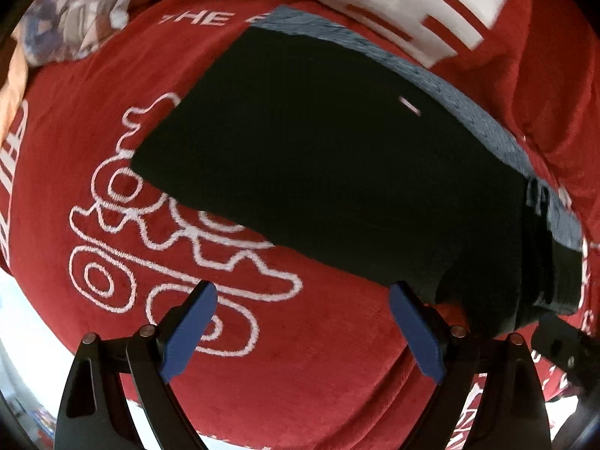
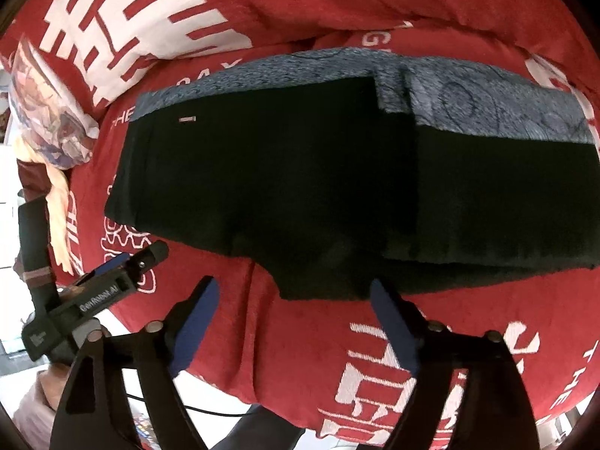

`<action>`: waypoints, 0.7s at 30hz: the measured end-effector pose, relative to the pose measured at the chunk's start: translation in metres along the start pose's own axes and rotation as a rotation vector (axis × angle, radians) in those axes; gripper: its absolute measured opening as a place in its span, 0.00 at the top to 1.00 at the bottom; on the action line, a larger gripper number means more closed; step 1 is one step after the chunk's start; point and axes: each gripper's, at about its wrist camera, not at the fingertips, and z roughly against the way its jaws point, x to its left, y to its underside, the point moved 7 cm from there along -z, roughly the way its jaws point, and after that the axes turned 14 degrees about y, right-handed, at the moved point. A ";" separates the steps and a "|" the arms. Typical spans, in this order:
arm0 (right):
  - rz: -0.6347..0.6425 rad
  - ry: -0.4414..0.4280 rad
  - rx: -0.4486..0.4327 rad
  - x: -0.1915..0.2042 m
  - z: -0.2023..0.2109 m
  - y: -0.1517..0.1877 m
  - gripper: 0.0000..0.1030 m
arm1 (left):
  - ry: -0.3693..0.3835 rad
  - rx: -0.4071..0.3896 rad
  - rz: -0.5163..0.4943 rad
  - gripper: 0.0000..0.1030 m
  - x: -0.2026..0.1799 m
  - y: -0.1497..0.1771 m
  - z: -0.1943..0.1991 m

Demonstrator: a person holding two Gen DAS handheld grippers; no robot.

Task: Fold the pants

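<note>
On a red blanket (image 2: 307,322) printed with white characters and outline drawings, a pair of black pants (image 2: 300,187) is laid flat, already folded into a compact, roughly rectangular stack. A grey-blue patterned fabric (image 2: 487,101) is seen along the far edge of the pants; whether it is a separate garment underneath or part of the pants cannot be told. A small pale tag (image 2: 187,119) is visible near the far left corner of the black cloth.

In the right wrist view, the right gripper (image 2: 294,300) is held just at the near edge of the pants, its blue-padded fingers spread wide apart with nothing between them. The left gripper (image 2: 146,258) is seen from the side at the left of this view, near the pants' left corner.

In the left wrist view, the left gripper (image 1: 303,296) is shown over the red blanket, its jaws also spread apart and empty; the right-hand finger (image 1: 412,333) lies just beside the near corner of the pants (image 1: 318,157). A pillow (image 2: 48,120) with a colourful print is lying at the far left, beside a red and white cushion (image 2: 131,26).
</note>
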 end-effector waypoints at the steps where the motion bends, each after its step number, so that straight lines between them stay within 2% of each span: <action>1: 0.009 0.000 -0.001 0.002 -0.001 0.000 0.00 | 0.009 -0.001 0.012 0.09 0.004 -0.001 0.001; 6: 0.037 -0.003 0.038 0.013 -0.010 0.005 0.00 | 0.046 -0.016 0.053 0.09 0.020 -0.004 0.005; 15: 0.048 -0.010 0.074 0.018 -0.017 0.013 0.00 | 0.210 -0.040 0.140 0.09 0.037 -0.015 0.011; 21: 0.050 -0.021 0.081 0.023 -0.019 0.012 0.00 | 0.358 -0.069 0.229 0.09 0.052 -0.018 0.014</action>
